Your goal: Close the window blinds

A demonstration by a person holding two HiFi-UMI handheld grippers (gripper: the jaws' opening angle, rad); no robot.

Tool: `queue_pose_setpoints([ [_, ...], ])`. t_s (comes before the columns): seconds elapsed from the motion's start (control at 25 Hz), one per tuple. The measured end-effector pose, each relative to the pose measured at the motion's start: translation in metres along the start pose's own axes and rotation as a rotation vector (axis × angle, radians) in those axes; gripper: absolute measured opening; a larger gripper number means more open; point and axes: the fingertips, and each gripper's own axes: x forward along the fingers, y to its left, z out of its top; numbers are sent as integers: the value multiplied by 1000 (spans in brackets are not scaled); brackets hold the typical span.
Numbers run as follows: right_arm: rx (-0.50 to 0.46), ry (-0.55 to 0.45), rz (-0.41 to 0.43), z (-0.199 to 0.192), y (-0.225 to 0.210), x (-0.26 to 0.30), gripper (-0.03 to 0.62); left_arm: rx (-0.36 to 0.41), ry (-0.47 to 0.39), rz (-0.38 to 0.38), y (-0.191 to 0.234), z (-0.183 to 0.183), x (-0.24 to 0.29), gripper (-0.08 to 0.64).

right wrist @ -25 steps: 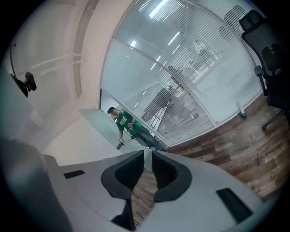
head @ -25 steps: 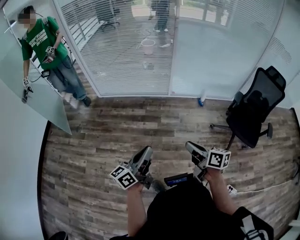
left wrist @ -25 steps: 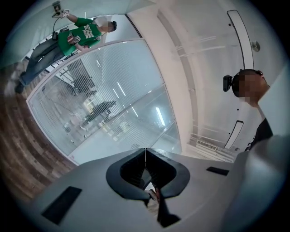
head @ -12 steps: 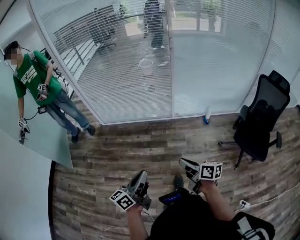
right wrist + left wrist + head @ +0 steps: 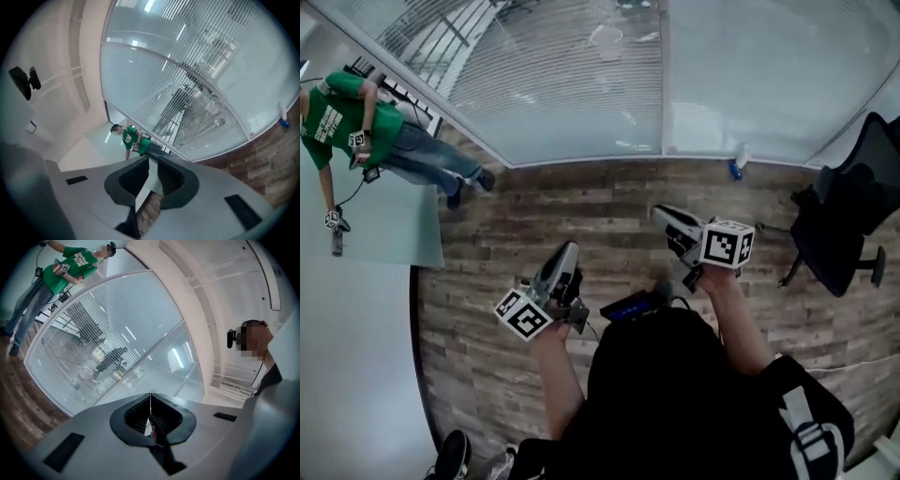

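The window blinds (image 5: 581,84) hang behind a glass wall at the top of the head view, with their slats tilted so that the room beyond shows through. My left gripper (image 5: 570,248) is held level over the wood floor and points toward the glass; its jaws are shut with nothing in them. My right gripper (image 5: 661,214) points the same way a little further forward, also shut and empty. The left gripper view has the blinds (image 5: 93,333) ahead of the closed tips (image 5: 150,394). In the right gripper view the blinds (image 5: 197,70) fill the space above the tips (image 5: 153,158). No cord or wand is visible.
A person in a green shirt (image 5: 356,131) stands at the left beside a glass panel (image 5: 375,225). A black office chair (image 5: 848,225) is at the right. A small blue bottle (image 5: 736,169) stands on the floor at the foot of the glass wall.
Both grippers have moved forward toward the glass wall, which is now much nearer. The person in green and the chair have slid toward the view's edges.
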Motion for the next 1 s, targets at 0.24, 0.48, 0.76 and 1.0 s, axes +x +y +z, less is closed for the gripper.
queue_pose_setpoints([
  [0.24,68,-11,-28,18,-28,25,43,-27,14,4,37,26,38,12],
  [0.48,43,-68,-126,47,-54,35,43,-68,54,-86,77,41,90,12],
  [0.76,2,-180,-246,104,-75,82,44,-90,102,-200,133,89,147,12],
  [1.0,-69,-183,-338,129,-71,149,55,-136,122,-248,189,137,164,13],
])
